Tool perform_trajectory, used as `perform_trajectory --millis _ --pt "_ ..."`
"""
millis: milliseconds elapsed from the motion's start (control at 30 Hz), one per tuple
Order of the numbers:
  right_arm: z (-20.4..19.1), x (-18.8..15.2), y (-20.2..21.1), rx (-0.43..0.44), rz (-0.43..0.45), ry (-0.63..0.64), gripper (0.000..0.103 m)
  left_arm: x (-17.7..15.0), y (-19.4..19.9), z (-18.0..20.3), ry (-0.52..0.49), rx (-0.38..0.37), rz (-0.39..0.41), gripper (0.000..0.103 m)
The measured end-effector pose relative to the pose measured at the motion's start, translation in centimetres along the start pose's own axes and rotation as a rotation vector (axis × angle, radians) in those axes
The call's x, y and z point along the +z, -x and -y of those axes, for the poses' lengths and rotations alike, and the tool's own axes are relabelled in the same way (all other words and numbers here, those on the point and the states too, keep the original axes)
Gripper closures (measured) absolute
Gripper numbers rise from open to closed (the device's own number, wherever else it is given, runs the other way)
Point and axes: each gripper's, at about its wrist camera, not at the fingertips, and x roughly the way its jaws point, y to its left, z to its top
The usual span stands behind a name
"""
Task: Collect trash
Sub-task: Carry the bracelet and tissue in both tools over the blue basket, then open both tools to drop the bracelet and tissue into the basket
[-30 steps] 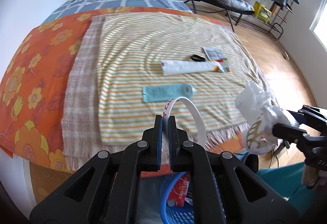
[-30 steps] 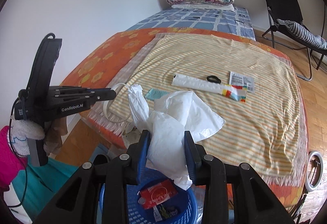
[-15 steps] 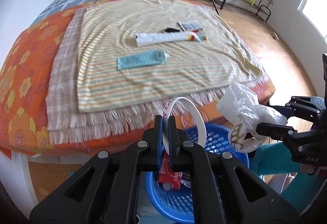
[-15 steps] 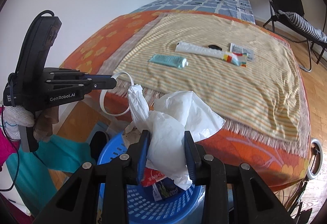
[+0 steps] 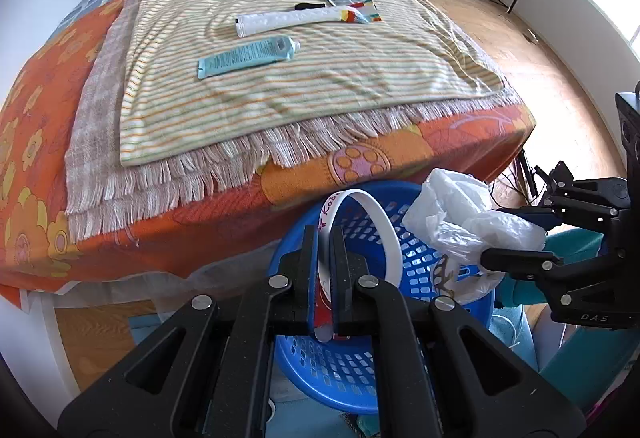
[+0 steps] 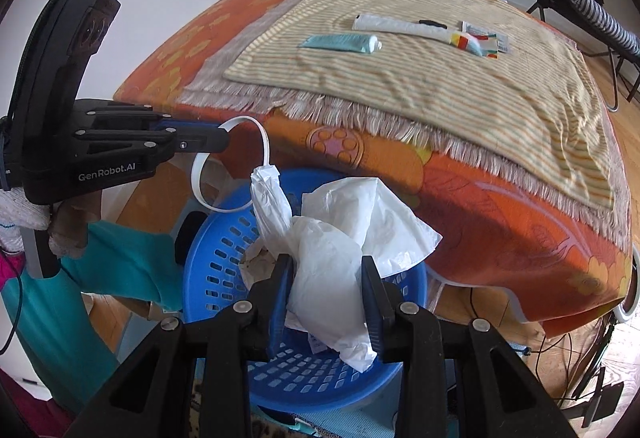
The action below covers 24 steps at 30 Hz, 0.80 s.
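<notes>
While both loads hang over the blue laundry basket (image 5: pixel 408 354) beside the bed (image 5: pixel 60 142), release should be made low and centred. A white plastic strip (image 5: pixel 372 214) is pinched between the closed jaws of the left gripper (image 5: pixel 321 278); a crumpled white plastic bag (image 6: pixel 340 262) is clamped by the right gripper (image 6: pixel 325 302). The bag should be dropped first, since light film may drift past the rim.

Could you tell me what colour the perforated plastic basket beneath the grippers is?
Blue; the perforated plastic basket shows best in the right wrist view.
</notes>
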Motion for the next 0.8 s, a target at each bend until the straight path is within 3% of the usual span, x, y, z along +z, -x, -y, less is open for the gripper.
perform_trajectory --millis 533,800 --pt "0.0 -1.7 -1.9 -0.014 -0.063 -0.027 0.063 -1.3 -1.0 1.7 -0.063 -0.035 -0.051 0.100" --pt "0.3 -2.1 -2.1 -0.037 -0.071 -0.033 0.045 -1.7 -1.6 2.2 -0.090 -0.042 -0.083 0.100"
